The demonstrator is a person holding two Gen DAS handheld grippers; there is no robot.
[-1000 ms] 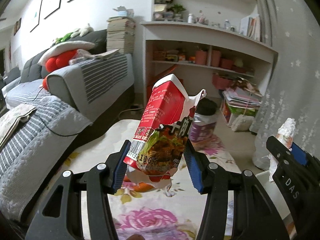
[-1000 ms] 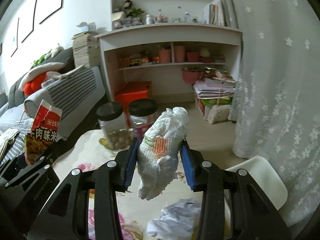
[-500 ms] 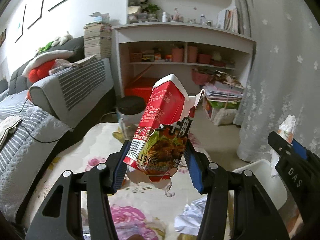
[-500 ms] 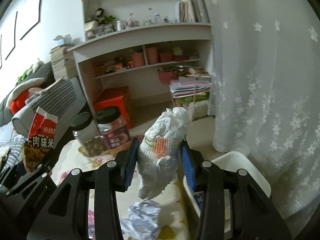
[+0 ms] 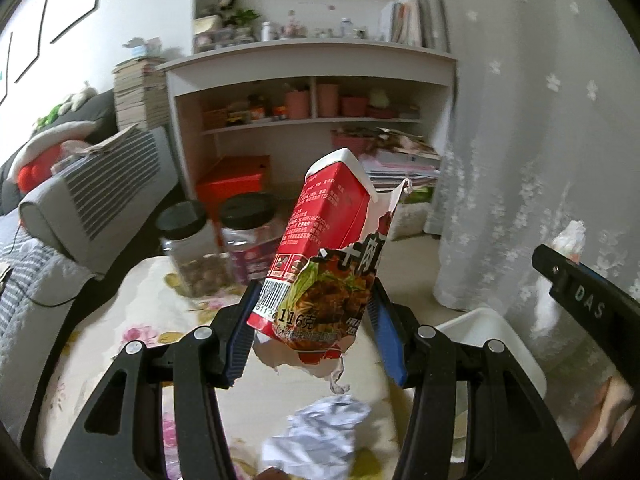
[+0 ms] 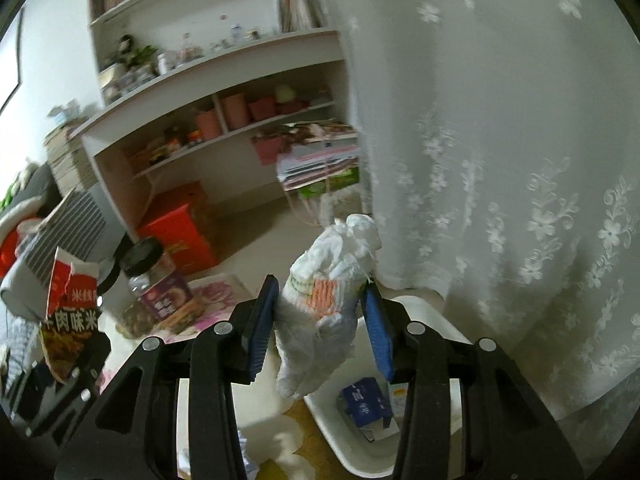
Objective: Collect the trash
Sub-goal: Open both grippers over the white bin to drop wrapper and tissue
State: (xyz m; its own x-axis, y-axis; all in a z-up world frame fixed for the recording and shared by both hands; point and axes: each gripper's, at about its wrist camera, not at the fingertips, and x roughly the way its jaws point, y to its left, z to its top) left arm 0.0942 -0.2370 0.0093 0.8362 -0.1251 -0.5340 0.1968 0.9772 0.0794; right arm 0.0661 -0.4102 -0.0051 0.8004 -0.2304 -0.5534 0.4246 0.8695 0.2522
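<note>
1. We count one counter (image 5: 132,320) under a floral cloth, with one white bin (image 6: 352,444) at its right edge, below the curtain (image 6: 500,160).
2. Two jars (image 5: 244,240) with black lids stand at the counter's far end, well clear of our path.
3. Our left gripper (image 5: 312,328) has its jaws clamped on one torn red carton (image 5: 324,248), held upright above the counter, not yet over the bin.
4. Our right gripper (image 6: 320,320) has its jaws clamped on one white wad (image 6: 328,296), held just above the bin's near rim.
5. One crumpled paper (image 5: 320,428) lies on the counter beneath the carton; it is not yet collected.
6. In the bin we see one blue box (image 6: 364,400); anything else there is unclear.
7. Risks, as we judge them: the wad hangs near the rim, so letting go too soon could drop it onto the counter. The carton is torn and gripped low, so it could tip or tear further. Both grippers are close, and could knock together at the bin.
</note>
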